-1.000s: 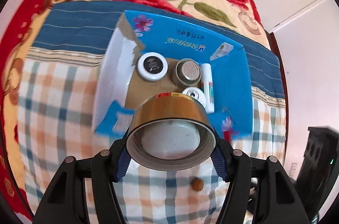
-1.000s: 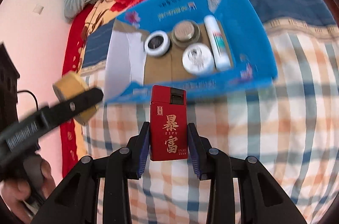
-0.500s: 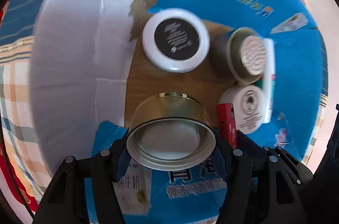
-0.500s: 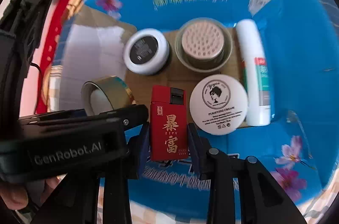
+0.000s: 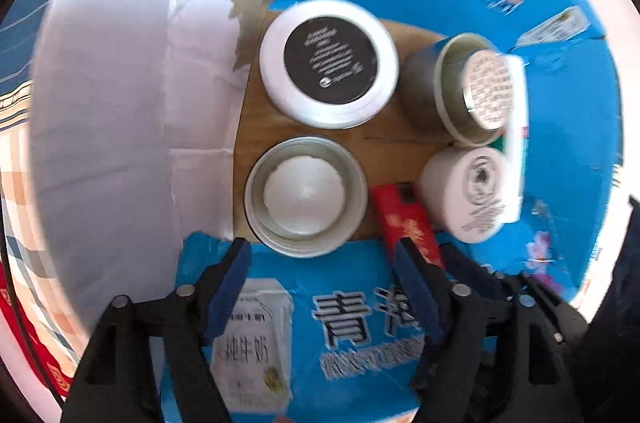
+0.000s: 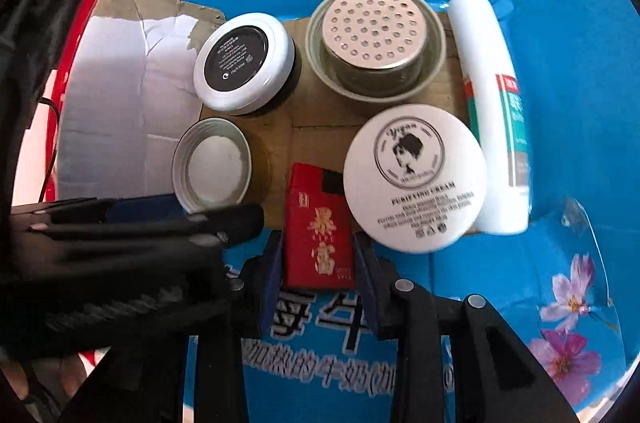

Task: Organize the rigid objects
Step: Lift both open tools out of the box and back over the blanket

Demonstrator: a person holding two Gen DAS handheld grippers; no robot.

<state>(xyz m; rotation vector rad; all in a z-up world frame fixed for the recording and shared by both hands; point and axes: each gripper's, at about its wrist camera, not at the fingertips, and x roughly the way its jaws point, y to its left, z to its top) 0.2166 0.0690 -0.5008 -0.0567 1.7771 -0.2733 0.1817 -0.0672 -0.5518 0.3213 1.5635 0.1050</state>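
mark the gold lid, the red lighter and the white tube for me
gold lid (image 5: 306,197), left wrist view, on its white inner liner.
red lighter (image 6: 318,231), right wrist view, on its printed red face.
white tube (image 6: 490,111), right wrist view, on the middle of its body.

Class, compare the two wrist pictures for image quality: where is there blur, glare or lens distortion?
Left wrist view: smeared print on the white cream jar, washed-out glare on the white box flap. Right wrist view: sharper, the jar's lettering readable; the blue box wall bows from fisheye distortion.
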